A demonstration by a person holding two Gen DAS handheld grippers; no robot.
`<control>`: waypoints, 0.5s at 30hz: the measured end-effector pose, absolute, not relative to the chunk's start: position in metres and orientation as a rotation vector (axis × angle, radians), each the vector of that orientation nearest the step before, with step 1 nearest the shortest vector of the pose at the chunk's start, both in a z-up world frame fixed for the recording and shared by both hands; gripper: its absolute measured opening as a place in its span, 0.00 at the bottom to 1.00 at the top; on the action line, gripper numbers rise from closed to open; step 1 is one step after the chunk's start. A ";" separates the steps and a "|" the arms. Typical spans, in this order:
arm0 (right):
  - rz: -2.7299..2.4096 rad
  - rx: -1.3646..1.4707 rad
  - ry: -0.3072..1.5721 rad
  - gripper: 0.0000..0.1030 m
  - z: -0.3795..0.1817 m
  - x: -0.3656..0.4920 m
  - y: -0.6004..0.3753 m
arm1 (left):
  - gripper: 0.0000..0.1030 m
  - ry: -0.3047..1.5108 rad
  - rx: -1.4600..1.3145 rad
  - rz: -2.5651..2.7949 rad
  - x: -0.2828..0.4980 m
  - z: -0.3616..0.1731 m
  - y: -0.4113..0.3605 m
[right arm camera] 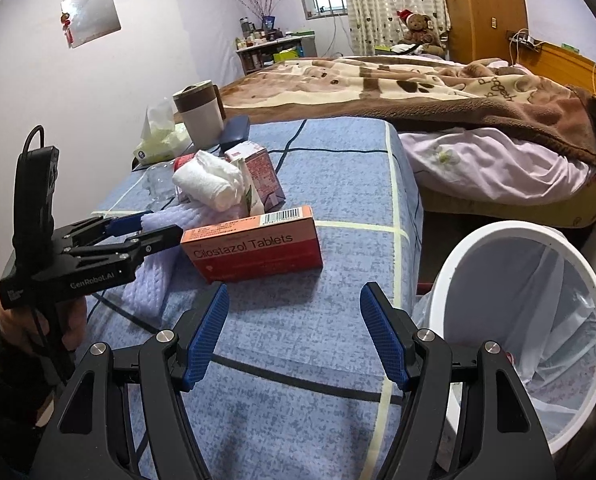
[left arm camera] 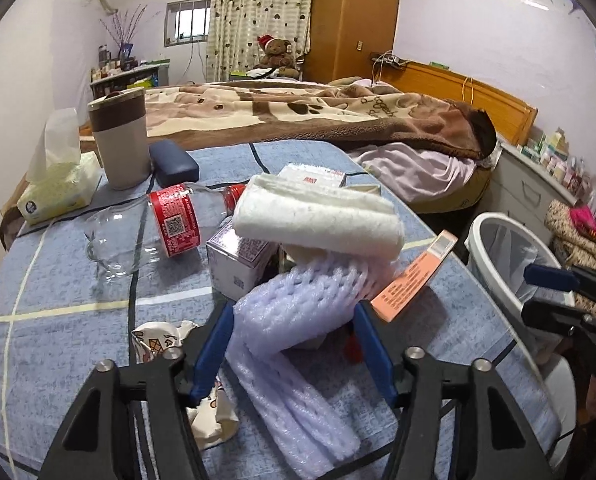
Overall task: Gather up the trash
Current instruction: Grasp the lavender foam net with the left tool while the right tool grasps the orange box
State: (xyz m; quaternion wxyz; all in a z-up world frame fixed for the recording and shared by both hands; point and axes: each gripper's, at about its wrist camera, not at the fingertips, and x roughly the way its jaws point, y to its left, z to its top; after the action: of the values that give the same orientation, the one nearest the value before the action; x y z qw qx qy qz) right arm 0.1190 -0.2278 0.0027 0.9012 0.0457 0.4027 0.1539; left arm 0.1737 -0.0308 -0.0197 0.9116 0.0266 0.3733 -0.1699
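Observation:
My left gripper (left arm camera: 293, 316) has its blue pads on either side of a lavender foam net sleeve (left arm camera: 298, 304) lying on the blue checked table (left arm camera: 57, 280); the net fills the gap between the pads. It also shows in the right wrist view (right arm camera: 155, 222). A white rolled foam sheet (left arm camera: 318, 216) rests on top of the net's far end. An orange tablet box (right arm camera: 253, 244), a crushed clear bottle (left arm camera: 149, 228) and a crumpled wrapper (left arm camera: 157, 340) lie nearby. My right gripper (right arm camera: 293, 328) is open and empty over the table's near right part, left of the white trash bin (right arm camera: 458, 280).
A purple-white carton (left arm camera: 237, 260), a pink carton (right arm camera: 257, 176), a brown-lidded cup (left arm camera: 117, 140), a navy case (left arm camera: 173, 162) and a tissue pack (left arm camera: 57, 188) stand on the table. A bed with a brown blanket (right arm camera: 418, 88) lies behind. A white drawer unit (left arm camera: 530, 188) stands right.

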 end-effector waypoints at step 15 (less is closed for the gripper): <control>0.349 0.104 0.839 0.68 0.003 0.122 -0.217 | 0.18 0.770 -0.017 -0.200 0.132 -0.013 0.007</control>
State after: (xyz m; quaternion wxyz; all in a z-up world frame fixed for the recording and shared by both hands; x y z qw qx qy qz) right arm 0.1220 -0.2171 0.0031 0.8971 0.0504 0.4052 0.1685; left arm 0.1318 0.0075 -0.0134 0.9219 -0.0083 0.3750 -0.0972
